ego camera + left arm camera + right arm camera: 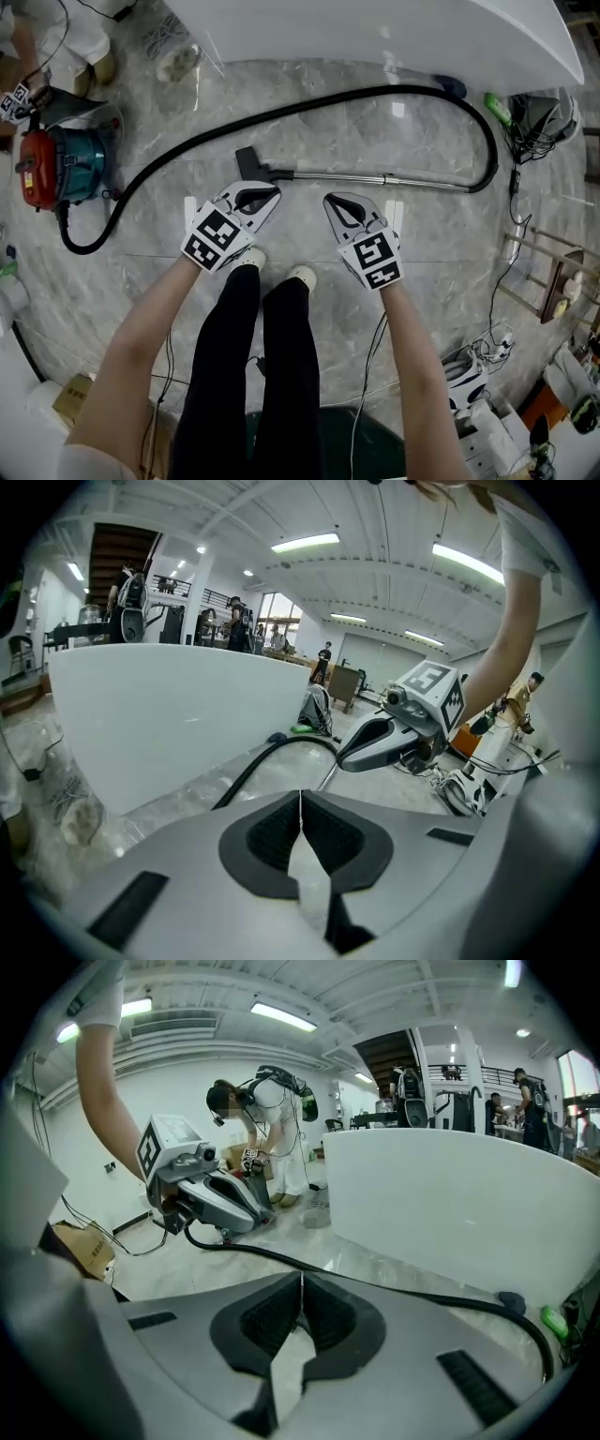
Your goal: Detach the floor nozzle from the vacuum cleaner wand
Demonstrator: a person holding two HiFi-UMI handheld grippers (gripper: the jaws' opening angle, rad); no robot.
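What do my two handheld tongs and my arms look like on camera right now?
The left tongs and right tongs are pale grey moulded plastic shells with black ribbed pads. Each carries a white cube printed with black square markers. The forearms are bare below short white sleeves.

Bright, even indoor light from ceiling strip lights [305, 543]; shadows faint and soft. The glossy floor [398, 110] carries small glare patches. All views bow strongly toward dark, vignetted corners. The left gripper [300, 797], close to the lens, is slightly soft.
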